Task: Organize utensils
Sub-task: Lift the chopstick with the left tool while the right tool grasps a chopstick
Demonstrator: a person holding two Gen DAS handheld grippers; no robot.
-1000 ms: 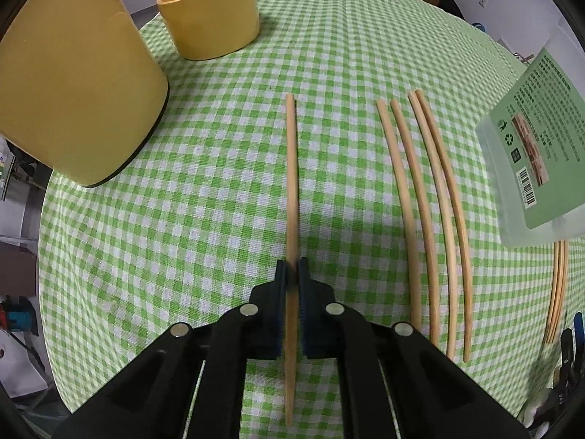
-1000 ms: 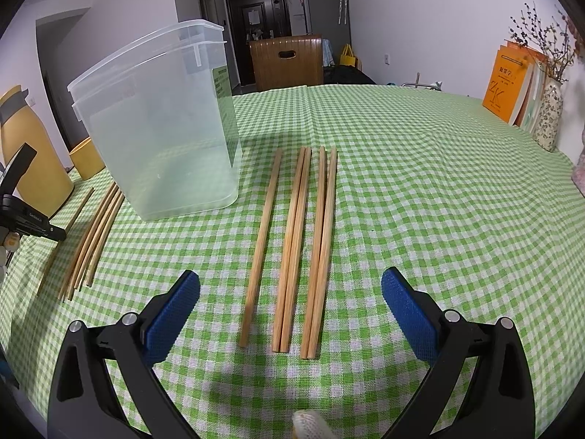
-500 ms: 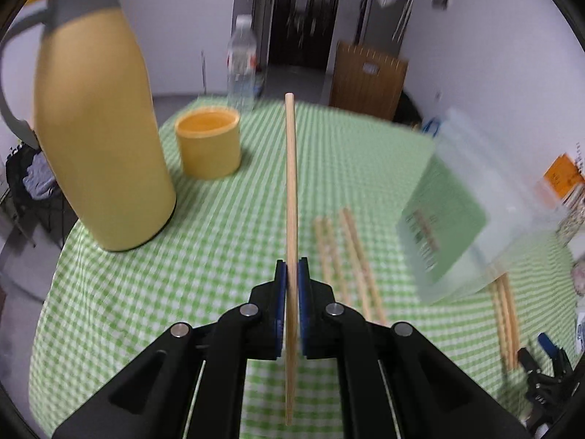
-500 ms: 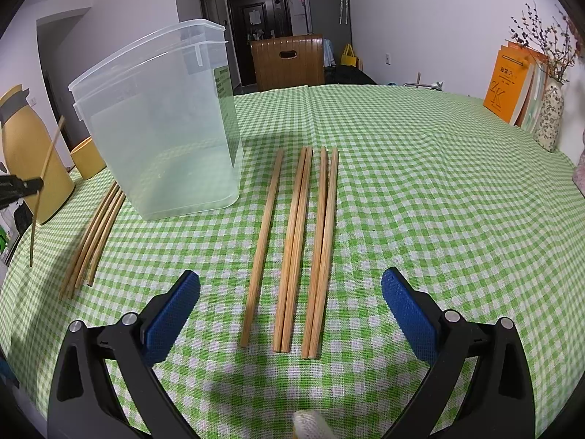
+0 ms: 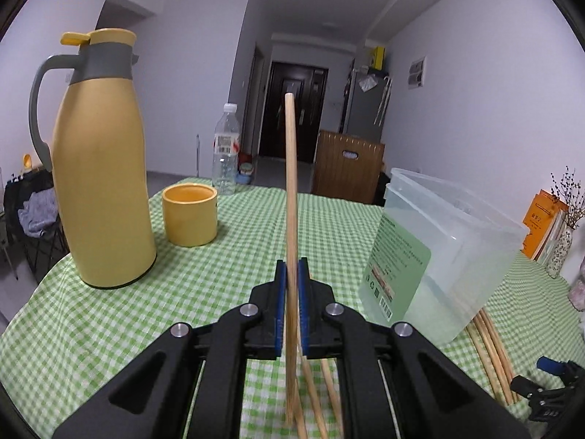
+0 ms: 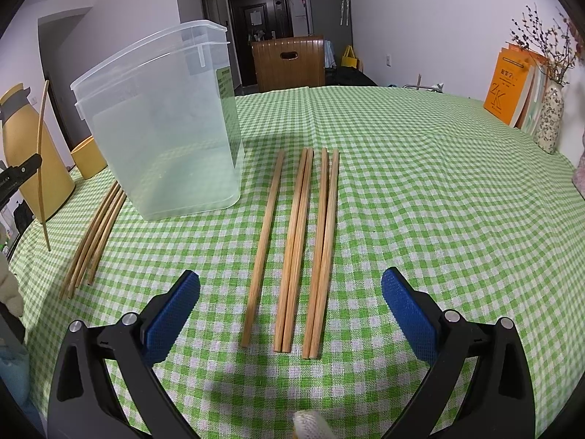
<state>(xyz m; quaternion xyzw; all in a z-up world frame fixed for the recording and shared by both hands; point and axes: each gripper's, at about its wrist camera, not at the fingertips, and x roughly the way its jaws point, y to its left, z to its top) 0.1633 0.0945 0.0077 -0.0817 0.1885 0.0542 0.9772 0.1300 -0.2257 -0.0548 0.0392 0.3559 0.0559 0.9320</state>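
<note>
My left gripper (image 5: 291,274) is shut on one wooden chopstick (image 5: 290,190), which stands nearly upright between the blue pads. From the right wrist view the same chopstick (image 6: 42,161) hangs above the table's left edge. A clear plastic container (image 6: 164,124) stands upright on the green checked cloth; in the left wrist view the container (image 5: 438,256) is to the right of the held chopstick. Several loose chopsticks (image 6: 95,234) lie left of the container. Several more chopsticks (image 6: 299,248) lie in a row ahead of my open right gripper (image 6: 290,314), which holds nothing.
A tall yellow thermos jug (image 5: 98,168) and a yellow cup (image 5: 190,216) stand at the left. A water bottle (image 5: 226,150) is behind them. Orange books (image 6: 512,87) and a patterned vase (image 6: 550,117) sit at the far right of the table.
My left gripper has lifted the chopstick off the cloth and tilted it up from lying flat to nearly upright. The right gripper has stayed still and open.
</note>
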